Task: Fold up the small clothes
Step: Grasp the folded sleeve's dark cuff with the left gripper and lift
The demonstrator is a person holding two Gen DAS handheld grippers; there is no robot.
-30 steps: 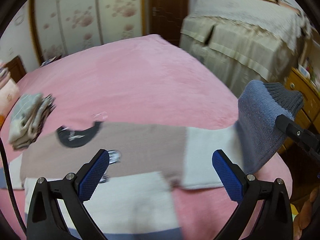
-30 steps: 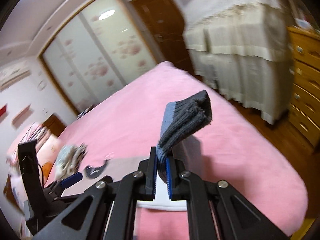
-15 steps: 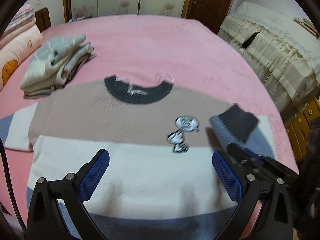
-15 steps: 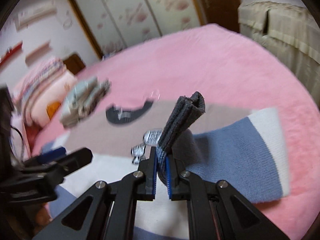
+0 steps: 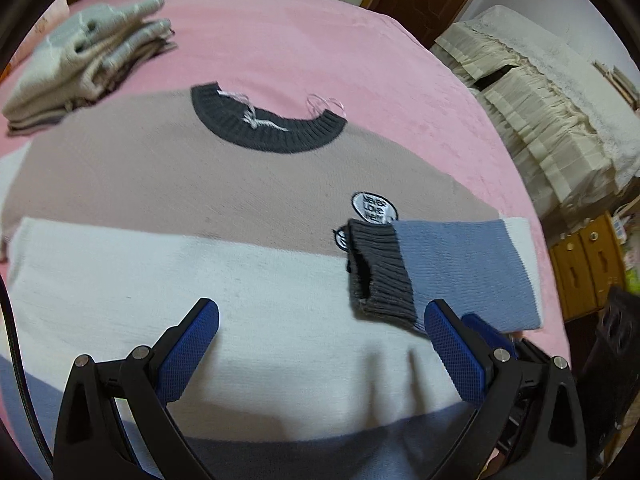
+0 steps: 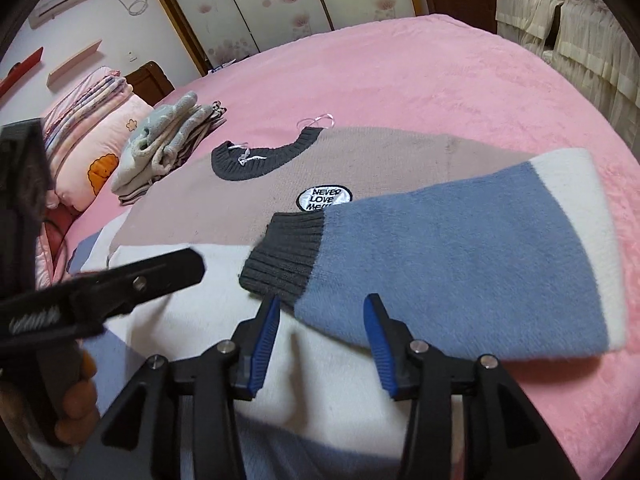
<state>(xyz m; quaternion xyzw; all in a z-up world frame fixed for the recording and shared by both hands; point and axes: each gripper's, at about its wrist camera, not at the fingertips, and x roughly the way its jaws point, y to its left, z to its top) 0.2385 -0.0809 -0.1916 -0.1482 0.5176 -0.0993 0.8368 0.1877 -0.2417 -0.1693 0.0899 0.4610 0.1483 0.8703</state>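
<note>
- The sweater (image 5: 168,184) lay flat and face up on the pink bedspread (image 5: 304,40), its dark collar (image 5: 264,128) toward the far side and its hem toward the near side; its long axis ran near to far.
- Its colour bands (tan, white, blue-grey) ran left to right across the body.
- The right sleeve (image 6: 460,256) was folded inward over the chest, its long axis running left to right, with the dark ribbed cuff (image 6: 284,256) pointing left and partly covering the round patch (image 6: 324,198).
- The right gripper (image 6: 318,336) was just near of the sleeve edge; its jaws were opening, and the pads pressed on nothing.
- The left gripper (image 5: 320,348) hovered over the white band with its jaws wide apart, empty.
- A stack of folded clothes (image 5: 84,56) sat on the bedspread at far left, apart from the sweater.
- A hand (image 6: 76,412) held the left gripper's handle (seen at the lower left of the right wrist view).
</note>
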